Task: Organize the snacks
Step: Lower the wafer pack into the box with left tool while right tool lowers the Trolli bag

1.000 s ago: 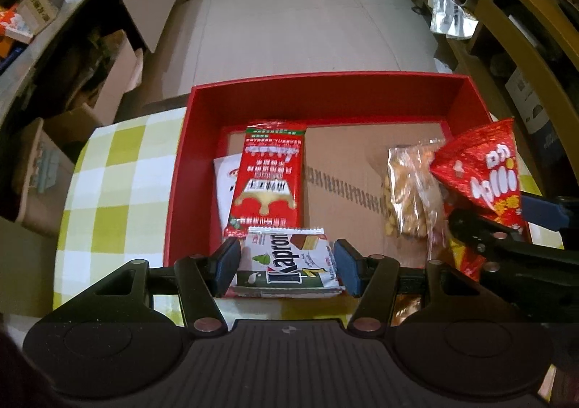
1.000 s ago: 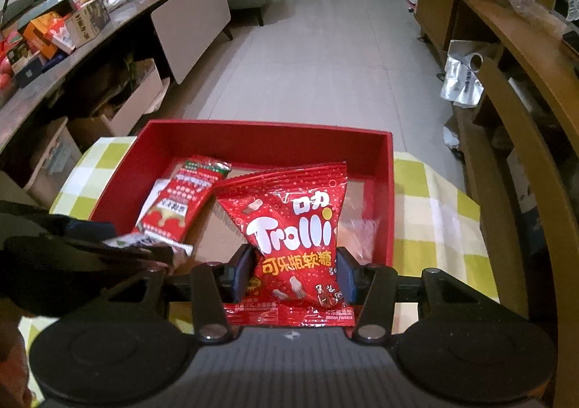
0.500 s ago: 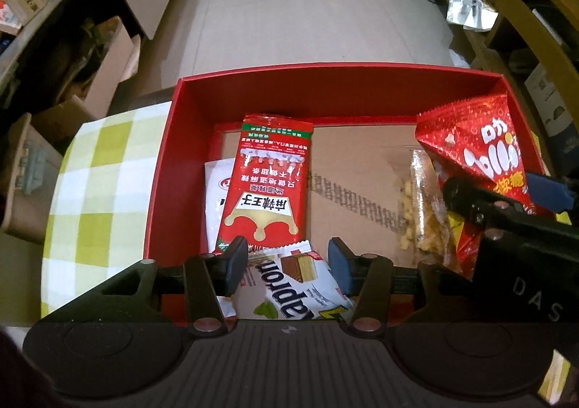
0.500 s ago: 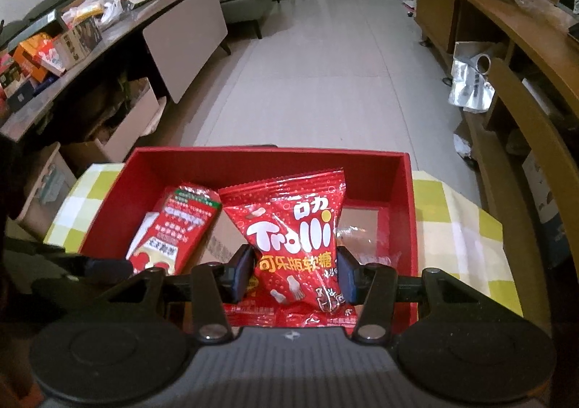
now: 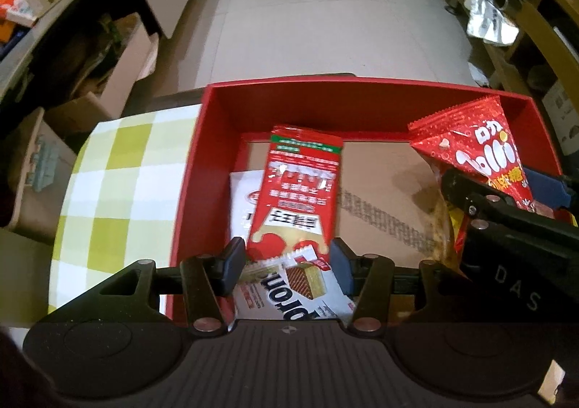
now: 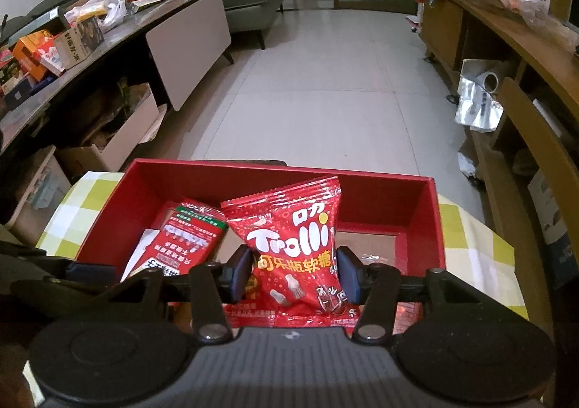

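right gripper (image 6: 296, 272): fingers pinching a red trolli gummy bag (image 6: 293, 252), held upright over the right half of the red box (image 5: 188, 187). left gripper (image 5: 286, 263): fingers spread, clamping nothing, above a white wafer packet (image 5: 293, 294) lying at the box's near end. a red-and-green snack packet (image 5: 298, 194) lies on a white packet (image 5: 242, 198) inside. box sits on the yellow-checked tabletop (image 5: 115, 173).
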Demonstrator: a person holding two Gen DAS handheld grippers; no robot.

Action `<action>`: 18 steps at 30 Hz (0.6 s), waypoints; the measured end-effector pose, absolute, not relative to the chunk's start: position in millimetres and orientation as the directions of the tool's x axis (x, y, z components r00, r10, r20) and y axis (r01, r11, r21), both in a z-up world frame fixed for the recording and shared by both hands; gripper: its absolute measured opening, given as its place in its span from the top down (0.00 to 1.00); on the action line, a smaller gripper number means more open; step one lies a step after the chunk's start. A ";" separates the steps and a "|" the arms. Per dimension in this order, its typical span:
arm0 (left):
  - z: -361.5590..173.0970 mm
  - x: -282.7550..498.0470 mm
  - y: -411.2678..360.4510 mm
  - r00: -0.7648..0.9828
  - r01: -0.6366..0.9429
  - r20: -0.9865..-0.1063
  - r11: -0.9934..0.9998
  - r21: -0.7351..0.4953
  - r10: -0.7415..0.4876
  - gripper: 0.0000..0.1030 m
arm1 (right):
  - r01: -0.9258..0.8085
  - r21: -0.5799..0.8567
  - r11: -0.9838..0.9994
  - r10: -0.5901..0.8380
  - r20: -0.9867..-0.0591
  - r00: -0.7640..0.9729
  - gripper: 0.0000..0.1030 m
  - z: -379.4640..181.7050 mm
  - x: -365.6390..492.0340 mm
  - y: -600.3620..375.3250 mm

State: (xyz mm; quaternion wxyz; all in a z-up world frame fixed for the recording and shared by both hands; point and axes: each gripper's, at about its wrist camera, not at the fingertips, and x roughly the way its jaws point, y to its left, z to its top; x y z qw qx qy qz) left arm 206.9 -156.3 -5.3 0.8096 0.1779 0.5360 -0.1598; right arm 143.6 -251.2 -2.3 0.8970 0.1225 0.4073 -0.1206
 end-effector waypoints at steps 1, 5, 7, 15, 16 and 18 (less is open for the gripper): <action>-5.4 208.1 -155.3 0.374 0.444 -0.925 0.888 0.117 -0.066 0.42 | 0.315 0.119 0.942 -0.120 -0.756 0.643 0.44 -2.2 144.3 -250.2; -6.4 210.5 -156.7 0.381 0.438 -0.922 0.891 0.116 -0.067 0.42 | 0.319 0.120 0.940 -0.123 -0.754 0.645 0.44 -3.5 144.3 -252.7; -8.2 210.9 -158.4 0.382 0.438 -0.922 0.891 0.117 -0.067 0.42 | 0.323 0.123 0.938 -0.122 -0.758 0.640 0.43 -5.1 144.7 -254.8; -12.9 213.8 -157.7 0.383 0.425 -0.923 0.896 0.133 -0.045 0.33 | 0.337 0.157 0.928 -0.096 -0.775 0.625 0.41 -8.9 147.0 -261.5; -12.5 213.8 -157.6 0.385 0.422 -0.922 0.897 0.136 -0.041 0.32 | 0.339 0.166 0.926 -0.092 -0.773 0.628 0.41 -8.4 146.5 -262.0; -11.4 214.3 -156.4 0.387 0.413 -0.921 0.901 0.133 -0.041 0.29 | 0.341 0.188 0.921 -0.079 -0.767 0.637 0.41 -7.6 144.6 -263.8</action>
